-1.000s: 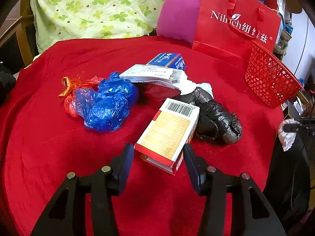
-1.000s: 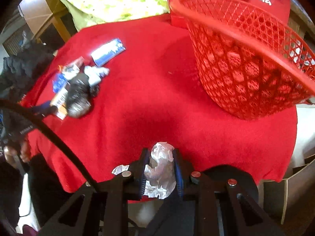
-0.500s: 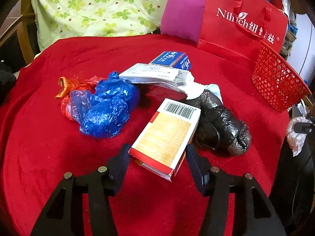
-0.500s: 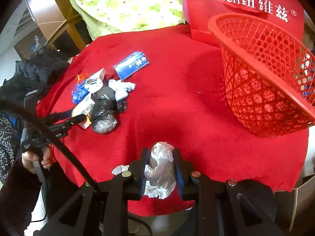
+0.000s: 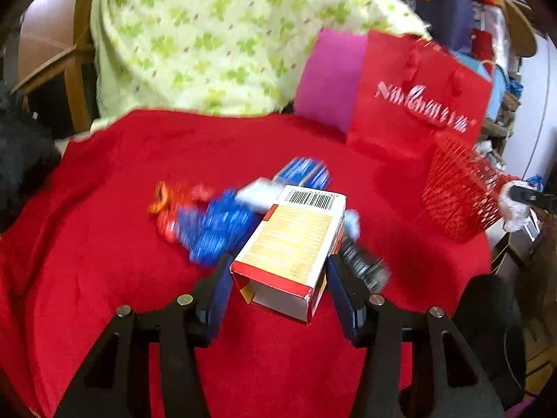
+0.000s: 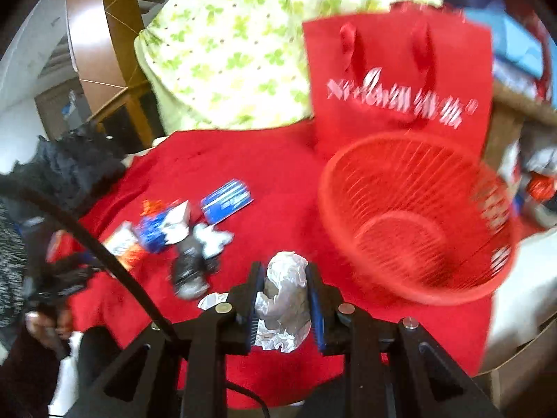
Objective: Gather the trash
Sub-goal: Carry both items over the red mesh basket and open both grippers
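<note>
My left gripper is shut on a white, orange and red cardboard box with a barcode and holds it lifted above the red cloth. Behind it lie a blue plastic bag, an orange-red bag, a blue box and a black bag. My right gripper is shut on a crumpled white plastic wad, just left of the red mesh basket. The basket also shows in the left wrist view.
A red paper bag with white lettering stands behind the basket. A green floral cover and a pink cushion are at the back. The rest of the trash pile lies left of my right gripper.
My left gripper has closed on the cardboard box and lifted it off the cloth. My right gripper has risen with the white wad, and now looks down into the basket.
</note>
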Demonstrator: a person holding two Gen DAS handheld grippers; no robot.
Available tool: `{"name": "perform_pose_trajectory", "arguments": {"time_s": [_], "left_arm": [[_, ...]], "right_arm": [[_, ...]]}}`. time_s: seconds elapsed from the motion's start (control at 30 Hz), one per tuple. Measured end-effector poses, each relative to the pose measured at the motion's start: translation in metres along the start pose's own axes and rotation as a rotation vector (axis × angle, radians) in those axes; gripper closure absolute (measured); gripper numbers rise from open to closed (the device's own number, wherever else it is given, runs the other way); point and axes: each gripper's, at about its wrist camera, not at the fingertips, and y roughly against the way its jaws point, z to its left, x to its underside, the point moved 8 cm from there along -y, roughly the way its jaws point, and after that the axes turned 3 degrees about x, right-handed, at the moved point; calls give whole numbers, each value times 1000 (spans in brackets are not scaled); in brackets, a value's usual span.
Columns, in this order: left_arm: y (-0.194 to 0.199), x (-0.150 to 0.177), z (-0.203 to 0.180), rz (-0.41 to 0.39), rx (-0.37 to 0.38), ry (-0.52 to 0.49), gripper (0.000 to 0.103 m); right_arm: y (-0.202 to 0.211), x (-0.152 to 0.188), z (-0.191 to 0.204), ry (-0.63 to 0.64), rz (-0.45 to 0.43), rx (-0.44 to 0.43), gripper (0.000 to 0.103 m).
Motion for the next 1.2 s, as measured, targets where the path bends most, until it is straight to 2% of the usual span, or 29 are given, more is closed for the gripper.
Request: {"name": "perform_pose_trajectory", "arguments": {"time_s": [0.17,0.3,0.5,0.7,0.97,1.2], "left_arm": [[1,-43,-47,-41,54,-52,47],[-15,-73,-98,-37,86,-117,47],[-46,-100,-166,-11,108,-219,47],[-81,-124,-229,25,168,-283,47],[-130,-129,-277,111,235,-330,45],[-153,-122,-289,145,248,-333,45]], "right_arm": [[11,-23,-21,-21,-52,69,77],[18,-37,-38,-9,-101,146,77],[16,-48,-67,-12,-123,210,77],[12,-52,-100,-27,-125,243,77],[0,-54,-138,-71,-105,254,77],[-16,-50,-153,-82,-78,251,77]]}}
